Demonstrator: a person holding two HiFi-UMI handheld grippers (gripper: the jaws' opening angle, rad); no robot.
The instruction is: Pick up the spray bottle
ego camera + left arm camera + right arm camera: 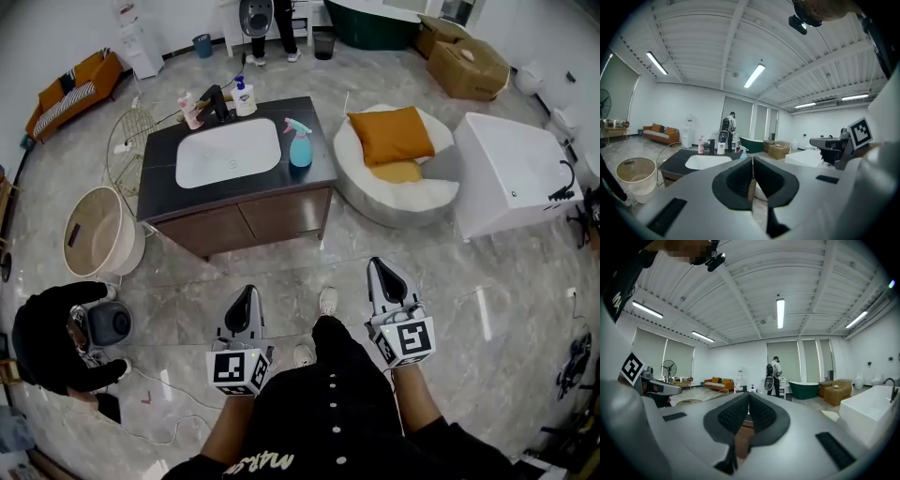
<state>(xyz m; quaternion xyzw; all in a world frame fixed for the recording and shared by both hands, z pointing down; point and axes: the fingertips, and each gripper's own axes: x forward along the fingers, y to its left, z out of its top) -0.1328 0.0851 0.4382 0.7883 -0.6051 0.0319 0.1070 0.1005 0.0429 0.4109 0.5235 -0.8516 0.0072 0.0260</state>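
On the floor at the left, well short of the worktop (164, 183), the left gripper (247, 292) was held with its fingers closed on nothing. The spray bottle (300, 142) was stood upright at the worktop's right end, beside the basin (228, 152). It was judged light, stiff, smooth plastic, best taken at the neck under the trigger. The right gripper (380, 267) was likewise closed and empty. The bottle's top was shown in the left gripper view only, not the right gripper view.

The head view looks steeply down from well back, the vanity (234, 155) at 11 o'clock. Both gripper views face level along their jaws (low, wide-angle) toward that vanity and the sofa (661, 134) beyond.
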